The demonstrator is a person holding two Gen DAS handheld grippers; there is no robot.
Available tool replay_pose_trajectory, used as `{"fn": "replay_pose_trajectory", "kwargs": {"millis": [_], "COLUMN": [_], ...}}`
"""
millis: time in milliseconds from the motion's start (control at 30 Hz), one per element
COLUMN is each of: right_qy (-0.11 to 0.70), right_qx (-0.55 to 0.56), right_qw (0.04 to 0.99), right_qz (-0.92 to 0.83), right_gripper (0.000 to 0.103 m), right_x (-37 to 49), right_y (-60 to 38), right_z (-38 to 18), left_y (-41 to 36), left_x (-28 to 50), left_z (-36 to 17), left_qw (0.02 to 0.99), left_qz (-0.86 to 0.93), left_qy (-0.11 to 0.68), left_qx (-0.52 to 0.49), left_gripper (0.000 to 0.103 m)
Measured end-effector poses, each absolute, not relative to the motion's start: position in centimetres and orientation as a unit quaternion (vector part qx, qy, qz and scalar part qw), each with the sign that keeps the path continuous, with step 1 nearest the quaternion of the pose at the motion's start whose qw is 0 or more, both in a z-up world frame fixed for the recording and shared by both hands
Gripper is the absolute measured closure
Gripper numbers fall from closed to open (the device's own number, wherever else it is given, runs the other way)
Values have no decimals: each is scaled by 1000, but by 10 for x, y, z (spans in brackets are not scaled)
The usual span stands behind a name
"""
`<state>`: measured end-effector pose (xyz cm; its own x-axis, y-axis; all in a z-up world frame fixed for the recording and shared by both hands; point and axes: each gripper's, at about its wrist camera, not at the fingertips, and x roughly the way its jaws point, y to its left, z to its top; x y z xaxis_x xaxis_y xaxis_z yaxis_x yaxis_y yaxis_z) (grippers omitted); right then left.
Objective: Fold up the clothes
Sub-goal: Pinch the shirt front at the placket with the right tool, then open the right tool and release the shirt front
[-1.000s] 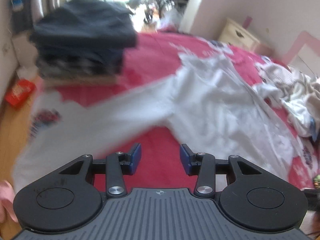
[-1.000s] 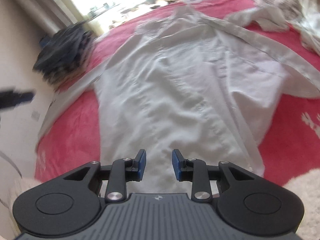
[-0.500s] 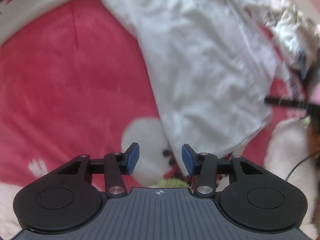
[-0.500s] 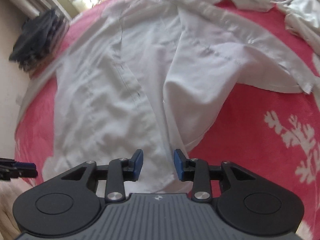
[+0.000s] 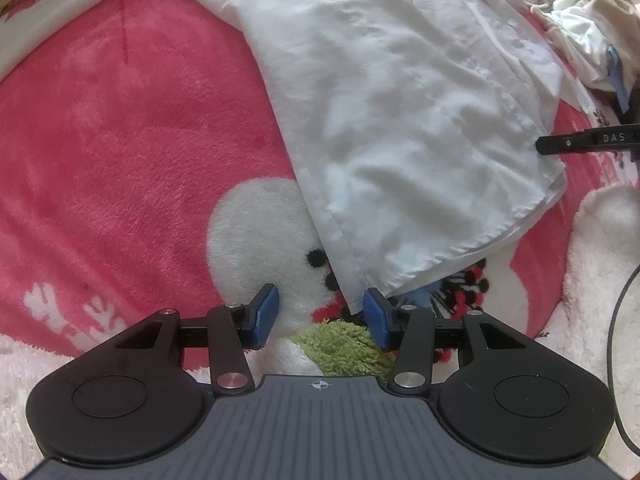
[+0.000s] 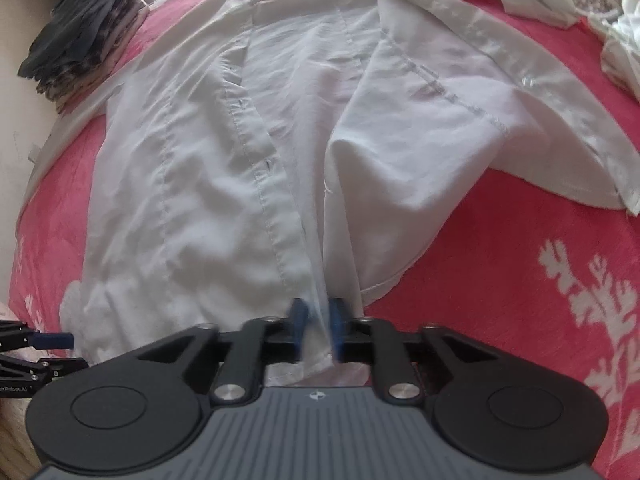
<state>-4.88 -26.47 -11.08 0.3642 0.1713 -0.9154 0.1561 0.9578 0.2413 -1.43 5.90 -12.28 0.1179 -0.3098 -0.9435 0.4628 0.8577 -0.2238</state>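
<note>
A white button-up shirt (image 6: 224, 168) lies spread on a red blanket (image 6: 520, 240), front side up, sleeves out to both sides. My right gripper (image 6: 318, 326) is shut on the shirt's bottom hem at the front placket. In the left wrist view the shirt (image 5: 400, 112) lies ahead and to the right, its lower left hem corner close to the right blue fingertip (image 5: 374, 316). My left gripper (image 5: 318, 316) is open and holds nothing, low over the blanket (image 5: 120, 140). The left gripper also shows at the left edge of the right wrist view (image 6: 52, 340).
A stack of folded dark clothes (image 6: 76, 52) sits at the bed's far left corner. A heap of unfolded pale clothes (image 5: 588, 24) lies to the right of the shirt. The blanket has a white snowman print (image 5: 264, 236) under the left gripper.
My right gripper has closed on the shirt's bottom hem. My left gripper swung down from the far side of the bed to the shirt's lower left corner and has stayed open.
</note>
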Motion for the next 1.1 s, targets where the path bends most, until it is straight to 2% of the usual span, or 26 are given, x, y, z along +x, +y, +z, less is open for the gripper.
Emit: {"fn": "replay_pose_trajectory", "kwargs": {"millis": [133, 400, 867, 1100], "right_qy": [552, 534, 561, 515], "right_qx": [115, 177, 198, 183], "right_qw": [826, 827, 804, 838], "right_qz": [7, 2, 7, -10], "right_gripper": [93, 93, 89, 89], "right_x": [-56, -60, -64, -67], "right_y": [-256, -270, -273, -276], "right_z": [-102, -99, -108, -92], "left_y": [59, 58, 60, 60], "left_x": [-19, -20, -21, -20], "left_z": [-123, -127, -127, -128], "left_qw": [747, 747, 747, 746], "left_qz": [-272, -275, -275, -275], "left_qy": [602, 602, 601, 601], "left_qx": [68, 70, 72, 74], "left_gripper": [56, 57, 56, 56]}}
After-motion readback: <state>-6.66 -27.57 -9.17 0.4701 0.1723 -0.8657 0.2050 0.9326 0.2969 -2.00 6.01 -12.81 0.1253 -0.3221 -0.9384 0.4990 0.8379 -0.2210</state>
